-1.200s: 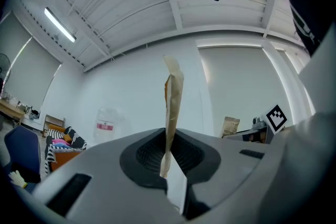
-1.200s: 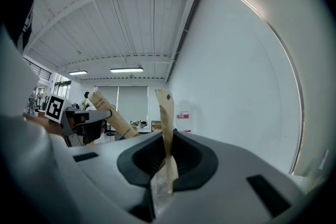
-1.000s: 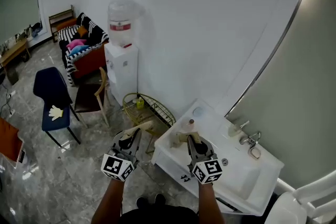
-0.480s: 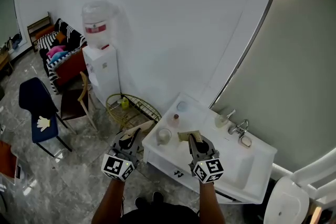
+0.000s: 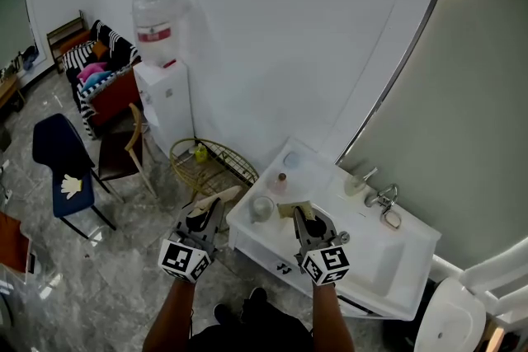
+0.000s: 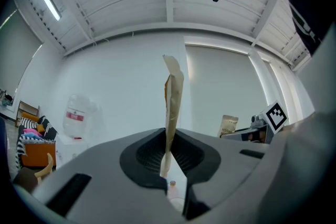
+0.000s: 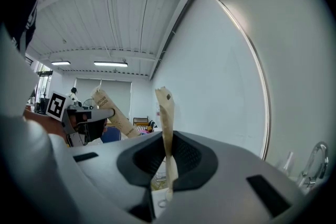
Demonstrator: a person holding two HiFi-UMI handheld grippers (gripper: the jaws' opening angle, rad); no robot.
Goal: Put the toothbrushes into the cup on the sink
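- Head view: the left gripper hangs over the grey marble floor, just off the left end of the white sink. The left toothbrush, in a tan paper sleeve, sticks out ahead of its tips.
- The right gripper is over the sink's left end. The right toothbrush, sleeved the same way, juts leftward toward the cup.
- The cup stands upright on the sink's left end, between the two grippers, with neither toothbrush in it. A small bottle stands just behind the cup, and the tap sits at the basin's back edge.
- Left of the sink are a gold wire basket and a water dispenser against the wall. Further left are a wooden chair and a blue chair with a yellow glove on its seat.
- Left gripper view: the fingers are pressed together on the lower part of the left toothbrush, which rises upright from between them. The small bottle shows in the gap below. The right gripper appears at the right edge with its marker cube and its own sleeve.
- Right gripper view: the fingers pinch the right toothbrush low on its sleeve, which stands upright with its top bent. The left gripper shows at the left with its sleeve slanting across, and the tap shows at the far right.
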